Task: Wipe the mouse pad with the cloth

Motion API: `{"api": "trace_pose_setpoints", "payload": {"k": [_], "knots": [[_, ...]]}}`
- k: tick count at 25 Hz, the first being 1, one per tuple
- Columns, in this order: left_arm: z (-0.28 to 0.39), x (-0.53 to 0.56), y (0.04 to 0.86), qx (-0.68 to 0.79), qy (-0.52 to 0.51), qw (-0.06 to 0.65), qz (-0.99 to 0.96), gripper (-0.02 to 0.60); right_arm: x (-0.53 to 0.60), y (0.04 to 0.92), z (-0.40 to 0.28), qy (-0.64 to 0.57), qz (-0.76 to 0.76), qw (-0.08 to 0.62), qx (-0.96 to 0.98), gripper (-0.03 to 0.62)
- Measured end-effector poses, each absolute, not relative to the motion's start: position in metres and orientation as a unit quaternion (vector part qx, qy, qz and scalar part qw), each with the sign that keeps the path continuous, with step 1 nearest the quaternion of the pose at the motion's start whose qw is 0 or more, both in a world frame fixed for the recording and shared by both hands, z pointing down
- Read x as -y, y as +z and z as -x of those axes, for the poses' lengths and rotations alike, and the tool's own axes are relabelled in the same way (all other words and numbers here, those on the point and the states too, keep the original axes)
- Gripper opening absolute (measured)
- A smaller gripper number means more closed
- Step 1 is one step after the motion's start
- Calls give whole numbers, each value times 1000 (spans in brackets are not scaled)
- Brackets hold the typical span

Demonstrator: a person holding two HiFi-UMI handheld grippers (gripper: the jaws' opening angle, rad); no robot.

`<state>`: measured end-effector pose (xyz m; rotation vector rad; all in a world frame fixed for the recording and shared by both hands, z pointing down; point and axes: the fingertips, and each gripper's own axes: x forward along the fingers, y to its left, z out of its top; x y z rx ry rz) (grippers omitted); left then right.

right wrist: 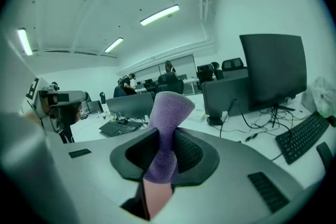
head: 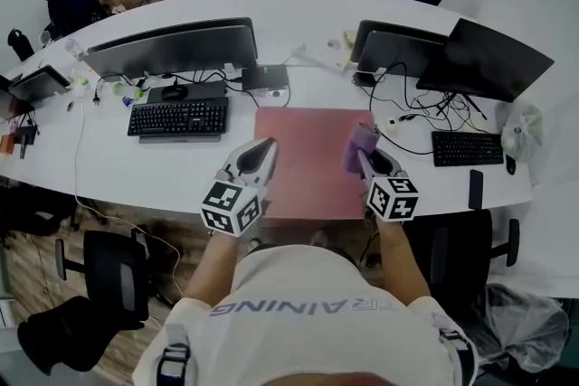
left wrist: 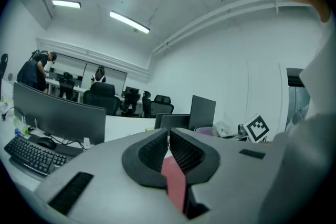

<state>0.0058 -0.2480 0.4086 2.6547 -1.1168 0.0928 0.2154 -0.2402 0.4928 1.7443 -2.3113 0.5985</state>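
A long white curved desk [head: 298, 14] is seen from above, spanning the head view. A wide dark monitor [head: 172, 48] is stood on its left part, with a black keyboard [head: 178, 117] laid just in front of it. Two more dark screens [head: 493, 59] and a second black keyboard [head: 467, 148] are placed at the right. Between these two workstations, at the near edge of the desk, a pink rectangular mouse pad [head: 312, 149] is laid flat.

The left gripper [head: 267, 145] is held above the left part of the pad. In the left gripper view its jaws are seen brought together at the tips, with nothing gripped between them. The right gripper [head: 366, 156] is held above the right part of the pad. A purple fleecy cloth [head: 360, 140] is pinched between its jaws; in the right gripper view the cloth is shown bunched and sticking out past the jaw tips. Whether the cloth is touching the pad cannot be told.
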Motion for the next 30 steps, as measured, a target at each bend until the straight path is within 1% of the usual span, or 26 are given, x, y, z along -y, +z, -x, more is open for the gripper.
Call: {"api": "trace_pose_setpoints", "payload": {"k": [5, 10, 18, 24, 30], "knots": [[42, 254, 389, 411, 16, 110, -905, 32, 246, 420, -167, 102, -589, 60, 799, 101], [67, 254, 382, 411, 0, 110, -905, 32, 247, 385, -136, 54, -588, 64, 805, 97], [75, 254, 381, 392, -2, 106, -914, 32, 246, 390, -120, 60, -593, 73, 800, 95], [73, 260, 383, 378, 1, 107, -919, 32, 245, 390, -117, 88, -590, 52, 801, 95], [67, 263, 383, 367, 4, 107, -924, 32, 245, 388, -119, 87, -594, 56, 797, 94]]}}
